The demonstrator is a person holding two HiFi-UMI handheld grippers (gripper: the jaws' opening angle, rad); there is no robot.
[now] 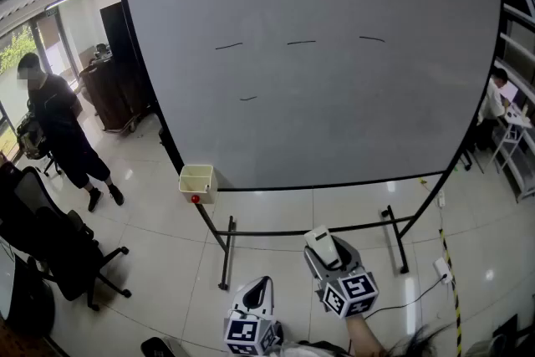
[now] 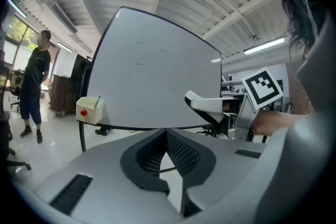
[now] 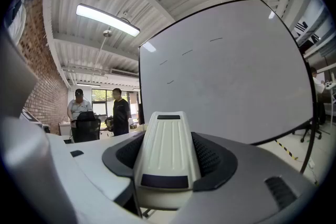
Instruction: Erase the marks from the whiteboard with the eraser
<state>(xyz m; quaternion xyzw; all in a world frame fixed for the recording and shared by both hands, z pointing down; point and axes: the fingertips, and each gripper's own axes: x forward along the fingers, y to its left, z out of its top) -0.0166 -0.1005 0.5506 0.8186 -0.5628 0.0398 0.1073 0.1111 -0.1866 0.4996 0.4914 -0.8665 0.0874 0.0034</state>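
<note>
A large whiteboard [image 1: 318, 63] on a black wheeled stand fills the head view, with several short dark marks: three in a row near the top [image 1: 301, 42] and one lower left [image 1: 248, 99]. My right gripper [image 1: 322, 245] is shut on a white eraser [image 3: 167, 152], held below the board, apart from it. In the right gripper view the eraser sticks out between the jaws toward the board [image 3: 231, 71]. My left gripper [image 1: 259, 290] hangs lower, shut with nothing between its jaws [image 2: 164, 152]. The left gripper view shows the board [image 2: 157, 81] and the right gripper [image 2: 207, 104].
A cream box [image 1: 198, 181] with a red button hangs at the board's lower left corner. A person [image 1: 58, 130] stands at the left, a black office chair [image 1: 58, 255] nearer. The stand's feet [image 1: 226, 263] rest on a glossy tiled floor. Another person [image 1: 495, 100] sits at the right.
</note>
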